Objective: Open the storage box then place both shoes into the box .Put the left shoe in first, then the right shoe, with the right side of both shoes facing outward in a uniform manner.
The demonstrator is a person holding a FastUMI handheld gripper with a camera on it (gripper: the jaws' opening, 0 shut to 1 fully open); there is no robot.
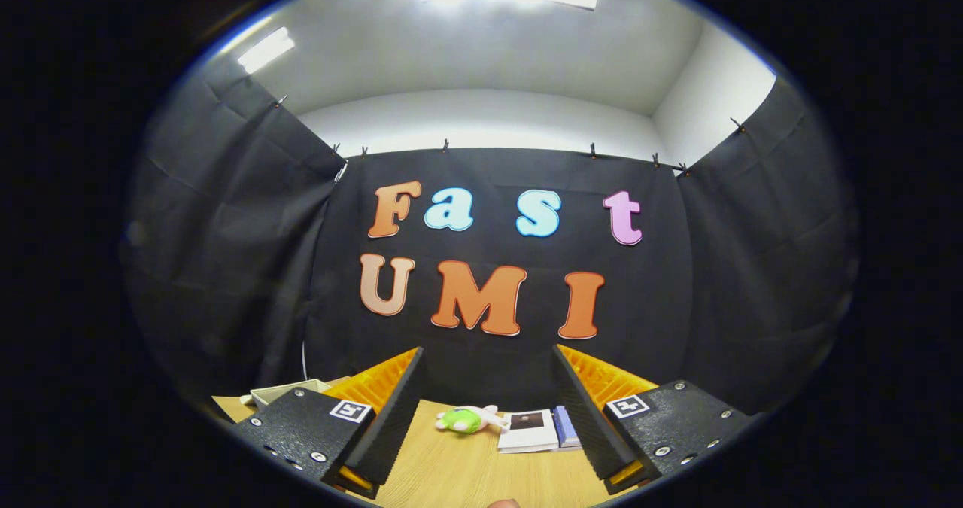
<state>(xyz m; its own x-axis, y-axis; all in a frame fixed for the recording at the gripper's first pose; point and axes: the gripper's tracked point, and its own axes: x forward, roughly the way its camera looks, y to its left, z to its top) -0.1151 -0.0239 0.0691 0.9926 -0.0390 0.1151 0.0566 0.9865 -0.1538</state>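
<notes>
the tool [487, 410] is hovering level above the worktop [466, 470], its two fingers [391, 418] spreading wide apart and pointing toward the far side, gripping nothing between them.

Lower frame: my gripper [487, 350], fingers spread wide and empty, bears a square coded left marker [350, 411] and right marker [627, 406]. Neither holds readable words. Print on the booklet [529, 430] at lower centre is too small to read.

- Recording booth: black cloth walls [226, 267] clipped up under a white ceiling [489, 56].
- Wooden table [466, 470] bearing a toy [466, 419] and booklets [530, 430].
</notes>
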